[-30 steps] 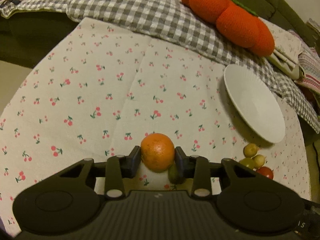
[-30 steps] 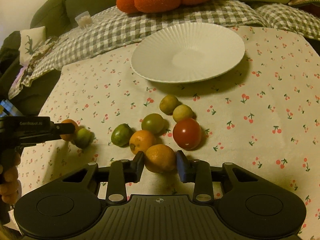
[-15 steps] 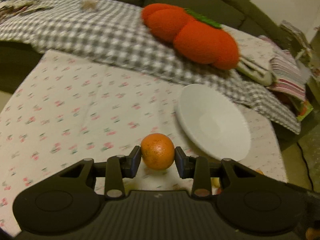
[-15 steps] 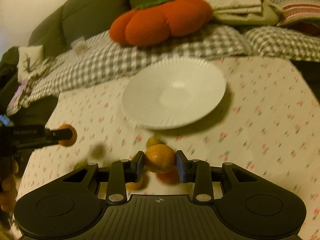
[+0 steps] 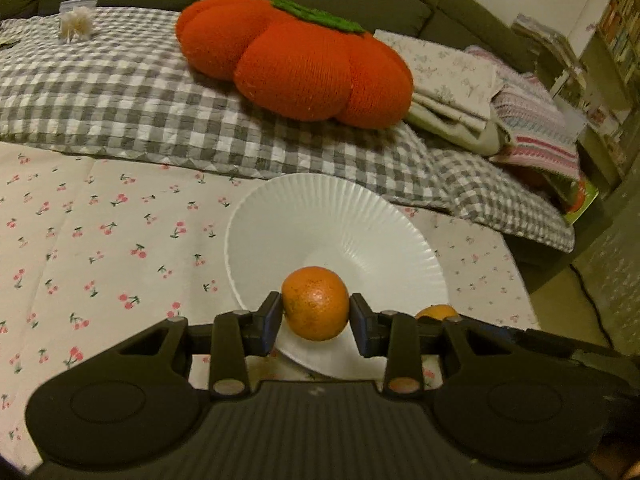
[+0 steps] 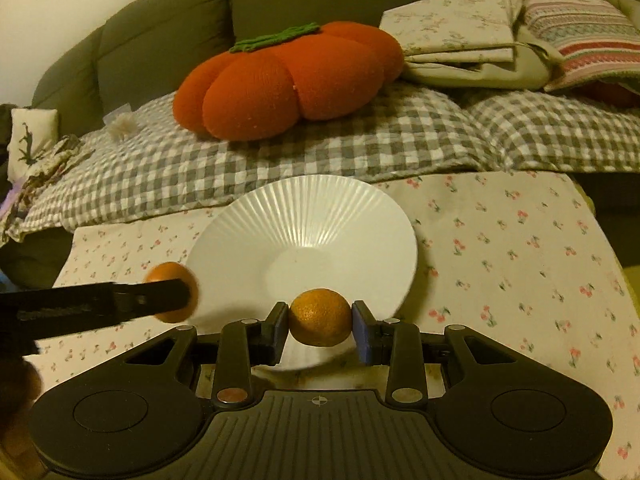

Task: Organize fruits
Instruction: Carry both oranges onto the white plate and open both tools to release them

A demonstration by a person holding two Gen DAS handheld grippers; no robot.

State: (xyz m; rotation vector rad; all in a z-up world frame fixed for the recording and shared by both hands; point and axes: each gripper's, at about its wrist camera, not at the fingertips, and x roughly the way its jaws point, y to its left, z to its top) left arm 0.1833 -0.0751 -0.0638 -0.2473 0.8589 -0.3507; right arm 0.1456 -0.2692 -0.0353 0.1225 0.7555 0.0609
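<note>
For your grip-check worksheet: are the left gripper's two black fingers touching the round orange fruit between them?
Touching. The left wrist view shows both black fingers of the left gripper pressed against the sides of the round orange fruit, no gap, above the white ribbed plate.

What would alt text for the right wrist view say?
The right gripper holds an orange over the near rim of an empty white plate. At left, the left gripper brings a second orange; a pumpkin cushion sits behind.

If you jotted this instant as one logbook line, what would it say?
left tongs: shut on left orange | right tongs: shut on right orange | both over white plate | plate: no fruit
</note>
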